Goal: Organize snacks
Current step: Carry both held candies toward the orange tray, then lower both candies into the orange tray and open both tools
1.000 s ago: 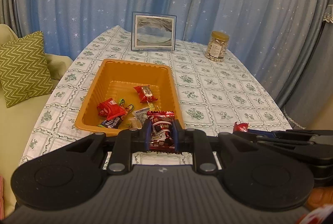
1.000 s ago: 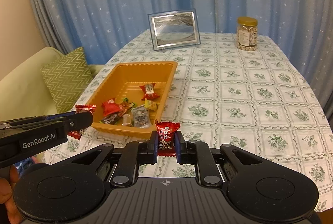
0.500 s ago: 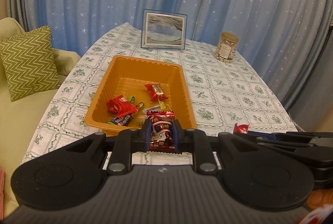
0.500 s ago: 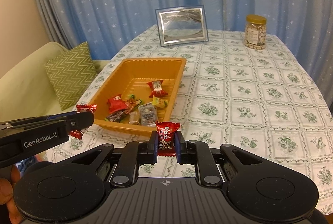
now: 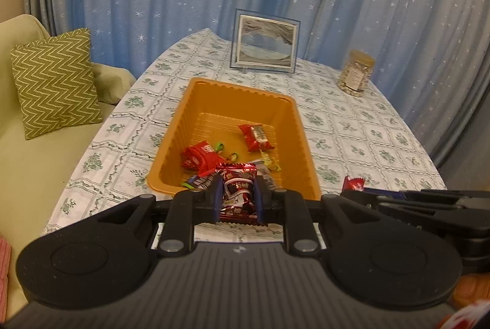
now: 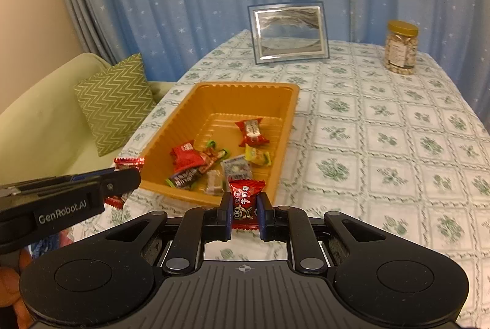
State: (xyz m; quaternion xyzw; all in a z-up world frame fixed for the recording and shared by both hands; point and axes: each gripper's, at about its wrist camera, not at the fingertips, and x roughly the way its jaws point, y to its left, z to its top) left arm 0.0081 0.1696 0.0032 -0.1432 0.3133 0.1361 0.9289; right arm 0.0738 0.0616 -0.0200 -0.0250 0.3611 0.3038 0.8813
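Note:
An orange tray on the patterned table holds several wrapped snacks, among them a red packet. My left gripper is shut on a dark red foil snack and hovers over the tray's near edge. It also shows in the right wrist view, left of the tray. My right gripper is shut on a small red candy, just in front of the tray's near right corner. It shows at the right in the left wrist view.
A framed picture and a gold-lidded jar stand at the table's far side. A green sofa with a zigzag cushion lies left of the table. Blue starred curtains hang behind.
Both grippers have moved up and forward towards the tray, each holding its snack. The tray now sits closer under the left gripper.

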